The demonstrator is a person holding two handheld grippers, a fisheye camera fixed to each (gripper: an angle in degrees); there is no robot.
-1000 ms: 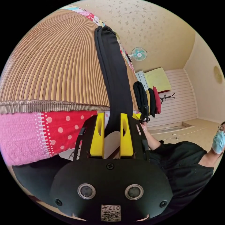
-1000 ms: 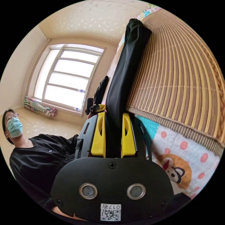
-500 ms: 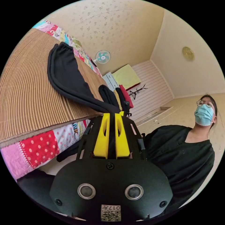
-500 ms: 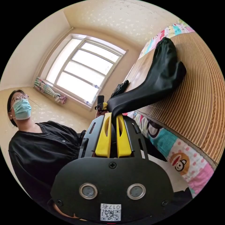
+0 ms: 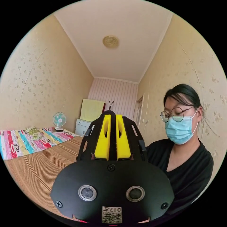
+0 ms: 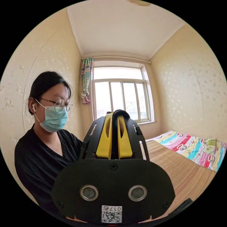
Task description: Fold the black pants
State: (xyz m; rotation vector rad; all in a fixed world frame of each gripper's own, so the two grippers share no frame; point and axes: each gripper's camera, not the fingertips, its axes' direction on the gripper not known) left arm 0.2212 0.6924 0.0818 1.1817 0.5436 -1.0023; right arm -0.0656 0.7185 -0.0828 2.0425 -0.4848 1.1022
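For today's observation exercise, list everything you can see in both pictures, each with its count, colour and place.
Black pants: one, black, a strip pinched between each gripper's yellow jaws.
Bamboo mat: one, tan, on the bed.
Quilt: one, multicoloured stripes, at the bed's far end.
Fan: one, pale teal, beside the bed against the wall.
Cabinet: one, white, at the striped wall, a yellow cloth above it.
Window: one, white frame, a tied curtain beside it.
Ceiling lamp: one, gold.
Person: one, black top.
Left gripper: shut on pants.
Right gripper: shut on pants.
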